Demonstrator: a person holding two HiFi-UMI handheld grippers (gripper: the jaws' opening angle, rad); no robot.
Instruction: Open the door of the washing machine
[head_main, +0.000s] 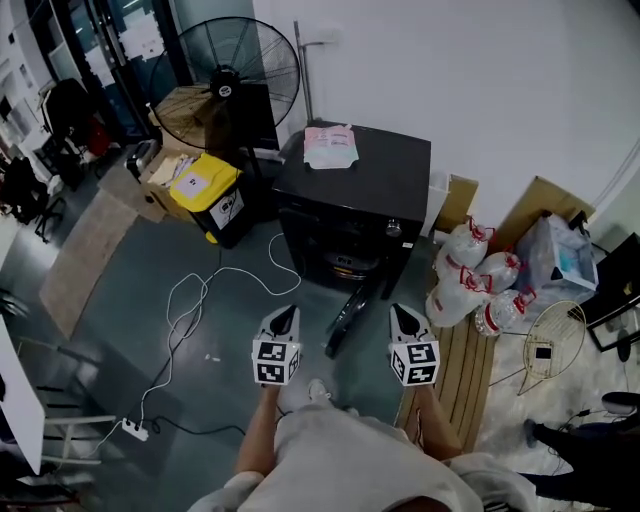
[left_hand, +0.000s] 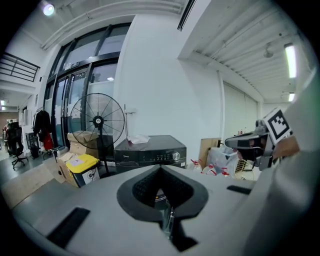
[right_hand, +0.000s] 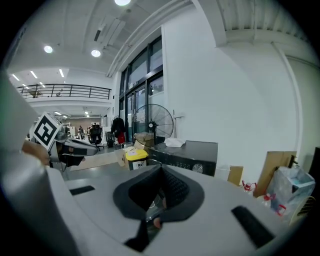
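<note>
Grey workshop floor (head_main: 120, 300), white wall behind. Centre, upper half of head view: black washing machine (head_main: 385, 185), front-loading, w/ a pale folded packet (head_main: 330, 146) lying on its top near the back-left corner. Its door (head_main: 350, 312) appears swung outward: a dark leaf seen edge-on, jutting from the front toward frame centre, w/ the drum opening just above it.

L of machine: pedestal fan (head_main: 225, 70) at upper left, yellow-lidded bin (head_main: 212, 195) just beside the cabinet, cardboard boxes (head_main: 155, 175) further L. White cable (head_main: 190, 300) loops over the floor down to a power strip (head_main: 133, 430) at lower left. R of machine: tied plastic bags (head_main: 480, 275) w/ red ties.

Left gripper (head_main: 288, 314) and right gripper (head_main: 402, 314) sit side by side, lower centre, both aimed at the machine and clear of it; door leaf lies between them in frame. Each gripper view shows its jaws pressed together, pinching nothing.
</note>
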